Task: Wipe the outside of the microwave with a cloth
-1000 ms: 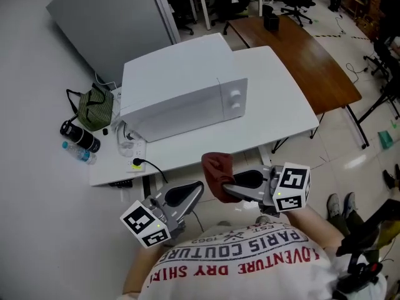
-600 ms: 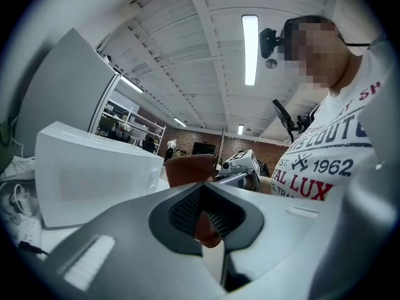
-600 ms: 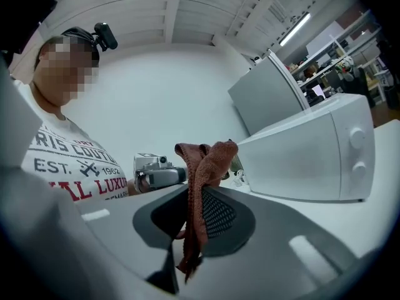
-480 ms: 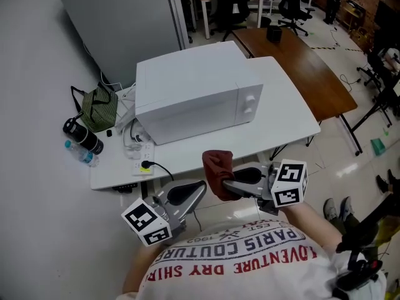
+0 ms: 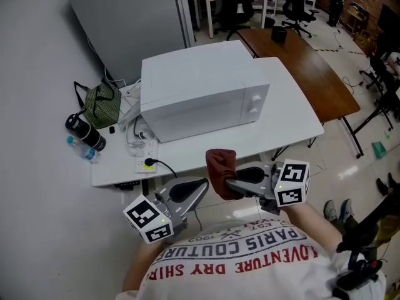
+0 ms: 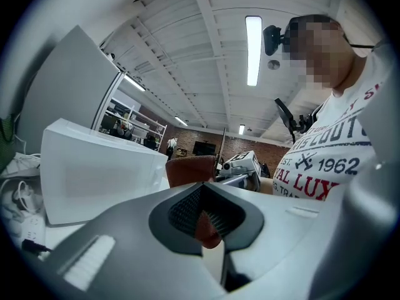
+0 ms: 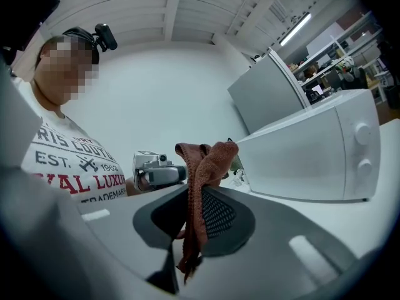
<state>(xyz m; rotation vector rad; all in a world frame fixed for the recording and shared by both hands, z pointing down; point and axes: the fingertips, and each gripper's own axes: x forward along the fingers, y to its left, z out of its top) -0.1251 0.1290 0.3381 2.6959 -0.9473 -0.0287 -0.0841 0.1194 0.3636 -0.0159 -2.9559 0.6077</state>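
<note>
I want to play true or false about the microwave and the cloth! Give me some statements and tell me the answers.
1. The right gripper is shut on a reddish-brown cloth. True.
2. The cloth is touching the microwave. False: it is held in front of the table, apart from the microwave.
3. The microwave door is open. False: it is closed.
4. A green striped bag lies left of the microwave. True.
5. The left gripper holds a bottle. False: it is shut and holds nothing.
</note>
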